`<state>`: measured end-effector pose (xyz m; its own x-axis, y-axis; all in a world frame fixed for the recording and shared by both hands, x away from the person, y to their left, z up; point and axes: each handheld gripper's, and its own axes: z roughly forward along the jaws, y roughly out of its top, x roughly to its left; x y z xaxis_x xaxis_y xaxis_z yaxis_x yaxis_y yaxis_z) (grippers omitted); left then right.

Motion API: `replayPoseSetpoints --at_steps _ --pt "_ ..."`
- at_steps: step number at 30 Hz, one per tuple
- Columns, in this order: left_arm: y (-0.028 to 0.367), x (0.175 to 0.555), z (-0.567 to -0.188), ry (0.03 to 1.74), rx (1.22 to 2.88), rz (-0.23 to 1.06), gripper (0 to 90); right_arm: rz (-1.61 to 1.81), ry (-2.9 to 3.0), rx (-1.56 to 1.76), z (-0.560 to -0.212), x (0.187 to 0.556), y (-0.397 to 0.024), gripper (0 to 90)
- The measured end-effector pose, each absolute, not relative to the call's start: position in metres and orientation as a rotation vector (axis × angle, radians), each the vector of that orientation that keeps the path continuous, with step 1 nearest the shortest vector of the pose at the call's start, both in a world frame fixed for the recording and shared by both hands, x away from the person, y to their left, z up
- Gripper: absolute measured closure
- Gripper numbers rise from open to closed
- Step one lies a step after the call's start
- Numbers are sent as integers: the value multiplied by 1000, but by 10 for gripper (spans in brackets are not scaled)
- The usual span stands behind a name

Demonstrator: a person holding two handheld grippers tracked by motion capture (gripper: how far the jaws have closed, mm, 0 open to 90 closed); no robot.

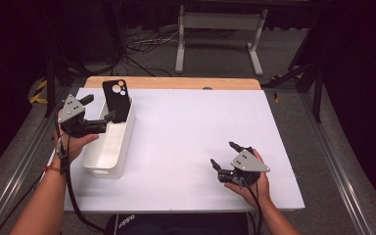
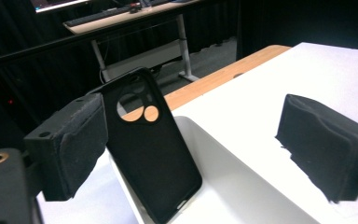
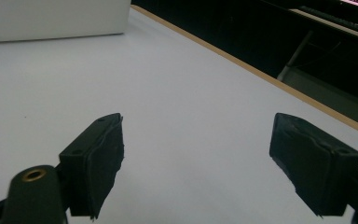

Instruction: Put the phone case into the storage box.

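Observation:
A black phone case point(image 1: 117, 99) with round camera holes leans upright against the far end of a white bin point(image 1: 105, 156) at the table's left. My left gripper point(image 1: 100, 107) stands open at that end of the bin. In the left gripper view the phone case point(image 2: 149, 154) stands just beside the left pad point(image 2: 74, 149), while the right pad point(image 2: 321, 144) is well apart from it, over the bin's point(image 2: 242, 186) inside. My right gripper point(image 1: 223, 153) rests open near the front right of the table, and nothing lies between its jaws point(image 3: 196, 140).
The white table top point(image 1: 186, 122) has a wooden strip point(image 1: 176, 82) along its far edge. Beyond it stands a white desk frame point(image 1: 220, 29) with cables on the floor. Metal rails run along both sides of the table.

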<state>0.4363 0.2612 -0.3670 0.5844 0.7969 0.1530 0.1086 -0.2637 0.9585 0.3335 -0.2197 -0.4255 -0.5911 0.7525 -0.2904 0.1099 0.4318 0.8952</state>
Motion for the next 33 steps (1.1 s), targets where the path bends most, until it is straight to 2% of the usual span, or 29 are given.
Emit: replayPoseSetpoints --at_steps 33 --pt "252 390 -367 645 1720 790 68 1149 1987 716 -426 328 -219 184"
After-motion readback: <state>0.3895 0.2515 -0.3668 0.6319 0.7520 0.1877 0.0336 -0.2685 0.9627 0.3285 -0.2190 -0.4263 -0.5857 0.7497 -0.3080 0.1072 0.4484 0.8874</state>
